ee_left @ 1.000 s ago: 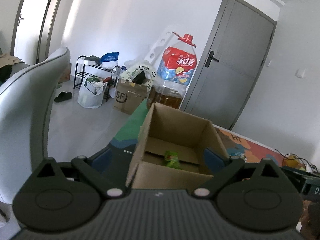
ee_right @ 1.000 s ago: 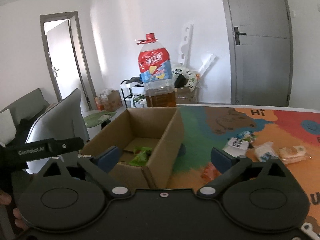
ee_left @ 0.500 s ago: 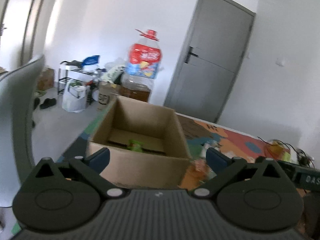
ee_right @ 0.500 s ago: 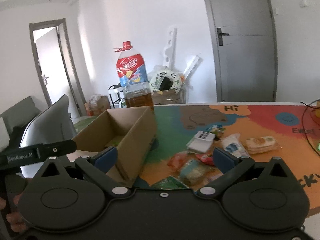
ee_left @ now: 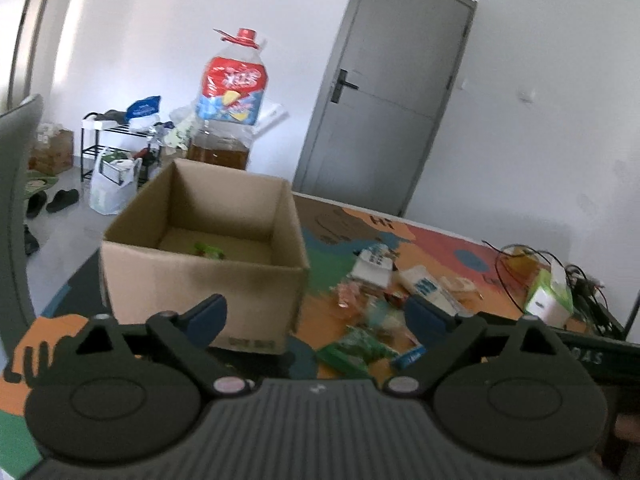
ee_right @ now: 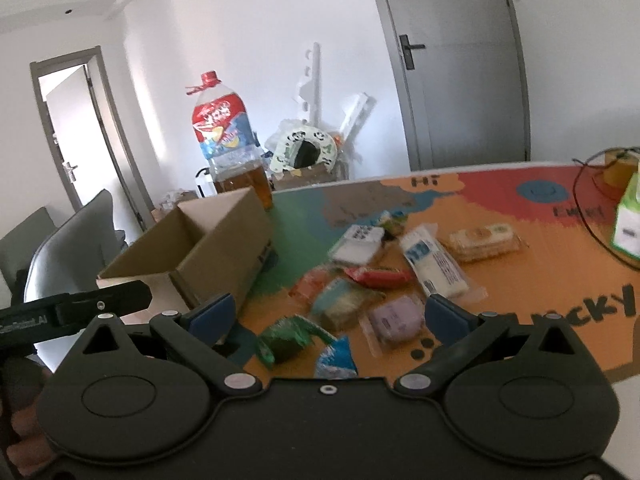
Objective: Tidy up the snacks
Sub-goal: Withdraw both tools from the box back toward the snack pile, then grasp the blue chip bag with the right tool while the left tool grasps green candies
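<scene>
An open cardboard box (ee_left: pixel 200 272) (ee_right: pixel 224 240) stands on the colourful table mat, with a green snack packet (ee_left: pixel 208 250) on its floor. Right of it lies a loose pile of snacks: a green packet (ee_left: pixel 352 350) (ee_right: pixel 288 338), a purple one (ee_right: pixel 396 320), a red one (ee_right: pixel 378 276), white packs (ee_right: pixel 434 266) and a biscuit pack (ee_right: pixel 482 236). My left gripper (ee_left: pixel 316 316) hovers in front of the box's near right corner, jaws wide and closing with nothing pressed between them. My right gripper (ee_right: pixel 328 314) is open above the near edge of the pile.
A large oil bottle (ee_left: pixel 230 112) (ee_right: pixel 228 148) stands behind the box. At the table's right side are a green-and-white tissue box (ee_left: pixel 550 298) (ee_right: pixel 628 220) and tangled cables (ee_left: pixel 532 264). A grey chair (ee_left: pixel 16 200) is to the left, a grey door (ee_left: pixel 384 116) behind.
Both grippers have swung to the right, away from the box's opening. The box has slid to the left in both views and the snack pile has come into sight.
</scene>
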{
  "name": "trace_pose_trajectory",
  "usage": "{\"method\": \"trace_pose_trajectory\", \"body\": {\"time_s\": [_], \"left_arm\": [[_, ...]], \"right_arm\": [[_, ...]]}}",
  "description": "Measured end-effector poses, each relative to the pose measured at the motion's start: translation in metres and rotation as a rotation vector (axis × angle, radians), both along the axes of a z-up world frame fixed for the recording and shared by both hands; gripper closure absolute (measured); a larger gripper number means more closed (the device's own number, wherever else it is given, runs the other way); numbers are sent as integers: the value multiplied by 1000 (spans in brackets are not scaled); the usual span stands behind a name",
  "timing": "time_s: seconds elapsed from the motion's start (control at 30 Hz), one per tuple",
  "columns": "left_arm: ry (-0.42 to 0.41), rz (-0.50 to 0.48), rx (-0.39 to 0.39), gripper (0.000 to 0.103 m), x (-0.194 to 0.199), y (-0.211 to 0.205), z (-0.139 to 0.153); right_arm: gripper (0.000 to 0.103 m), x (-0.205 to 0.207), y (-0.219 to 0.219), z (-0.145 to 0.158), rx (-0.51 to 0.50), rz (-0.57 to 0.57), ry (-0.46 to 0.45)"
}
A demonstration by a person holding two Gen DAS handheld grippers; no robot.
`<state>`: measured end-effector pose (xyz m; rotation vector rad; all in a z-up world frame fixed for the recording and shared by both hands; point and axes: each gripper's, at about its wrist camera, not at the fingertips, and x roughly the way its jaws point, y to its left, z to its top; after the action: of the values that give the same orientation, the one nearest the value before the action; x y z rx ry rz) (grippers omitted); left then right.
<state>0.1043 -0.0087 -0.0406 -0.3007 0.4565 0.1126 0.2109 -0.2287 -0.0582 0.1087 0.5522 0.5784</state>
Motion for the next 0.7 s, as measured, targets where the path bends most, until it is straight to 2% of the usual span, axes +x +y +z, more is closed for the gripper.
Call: {"method": "trace_pose_trajectory", "body": {"time_s": [0.07, 0.13, 0.23, 0.47, 0.63, 0.7], "left_arm": [[11, -14, -1, 14, 4, -6, -4], [25, -29, -8, 25, 7, -9, -9], [38, -52, -10, 34, 12, -16, -17], [70, -80, -18, 42, 29, -22, -32], [96, -85, -25, 43, 39, -23, -42], [105, -94, -26, 43, 43, -24, -45]], "right_arm": [[3, 1, -2, -5, 3, -1, 17], [7, 2, -3, -11, 4, 6, 29], [15, 4, -2, -21, -4, 18, 51], [35, 16, 0, -44, 5, 36, 126], [38, 25, 7, -58, 8, 51, 172], [50, 30, 10, -63, 9, 57, 190]]}}
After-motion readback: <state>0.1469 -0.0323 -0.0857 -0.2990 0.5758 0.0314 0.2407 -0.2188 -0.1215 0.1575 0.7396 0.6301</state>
